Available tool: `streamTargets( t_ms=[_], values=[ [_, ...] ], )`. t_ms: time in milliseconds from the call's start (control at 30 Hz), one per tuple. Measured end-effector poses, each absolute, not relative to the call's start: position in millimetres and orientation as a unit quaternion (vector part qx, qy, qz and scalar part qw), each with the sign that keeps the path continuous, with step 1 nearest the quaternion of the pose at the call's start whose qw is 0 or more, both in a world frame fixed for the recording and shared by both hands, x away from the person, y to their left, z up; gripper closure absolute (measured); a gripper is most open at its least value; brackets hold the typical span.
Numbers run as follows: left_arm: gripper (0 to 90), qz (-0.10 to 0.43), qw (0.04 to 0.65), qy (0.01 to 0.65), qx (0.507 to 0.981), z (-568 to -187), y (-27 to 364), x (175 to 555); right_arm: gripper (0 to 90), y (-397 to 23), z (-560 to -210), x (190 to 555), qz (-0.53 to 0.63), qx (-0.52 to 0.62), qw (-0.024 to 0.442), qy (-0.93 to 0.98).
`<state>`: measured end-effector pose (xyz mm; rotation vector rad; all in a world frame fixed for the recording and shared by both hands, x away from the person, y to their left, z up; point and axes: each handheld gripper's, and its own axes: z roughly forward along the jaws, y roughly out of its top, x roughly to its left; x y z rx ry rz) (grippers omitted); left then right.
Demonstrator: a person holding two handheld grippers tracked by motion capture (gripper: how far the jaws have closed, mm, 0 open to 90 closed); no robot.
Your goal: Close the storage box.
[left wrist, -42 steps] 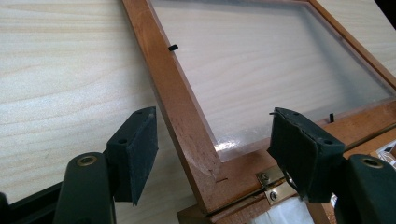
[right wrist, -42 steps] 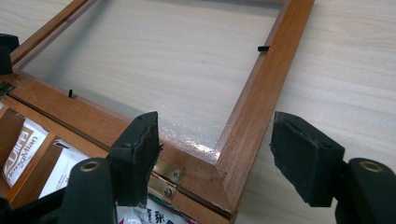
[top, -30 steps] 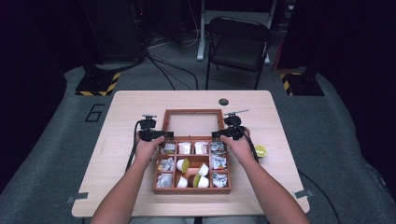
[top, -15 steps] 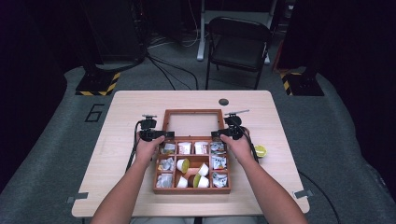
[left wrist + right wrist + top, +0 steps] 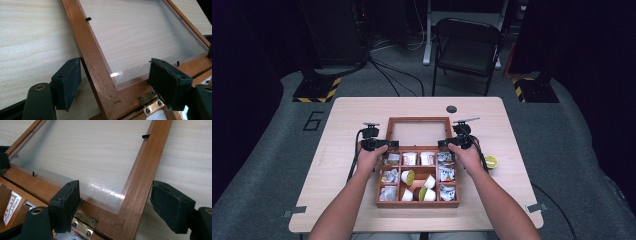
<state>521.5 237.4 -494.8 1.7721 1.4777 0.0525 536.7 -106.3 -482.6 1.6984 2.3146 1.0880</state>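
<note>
Both tools have just been spreading their jaws, and neither hand has shifted since the earlier frame. Left tool (image 5: 115, 87) and right tool (image 5: 115, 205) each straddle a hinge-side corner of the lid (image 5: 418, 133) without pressing it. Its wooden frame holds a clear pane and lies flat on the pale surface (image 5: 342, 115), folded back behind the compartmented box (image 5: 417, 202). Packet labels there are too small to read.

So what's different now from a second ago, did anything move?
Little. The left tool and right tool have just been opening their jaws, letting go of the lid, whose frame sides lie between the pads without being pressed. The lid lies open flat on the table, as before. The hands, the box and its packets look unchanged.
</note>
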Motion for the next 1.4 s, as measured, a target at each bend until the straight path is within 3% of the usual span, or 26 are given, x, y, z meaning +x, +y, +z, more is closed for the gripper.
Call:
streamTargets(
  t_ms=[700,1400],
  values=[
    [26.8,0.004,0.418,0.587,0.693,-502.0,238.6,526.8,21.8,-109.0,-490.6,542.6,0.372,0.569,-0.001,0.733],
    [30.4,-0.009,0.431,0.593,0.681,-504.3,241.1,530.3,24.1,-110.5,-490.0,544.7,0.372,0.569,-0.009,0.734]
  ],
)
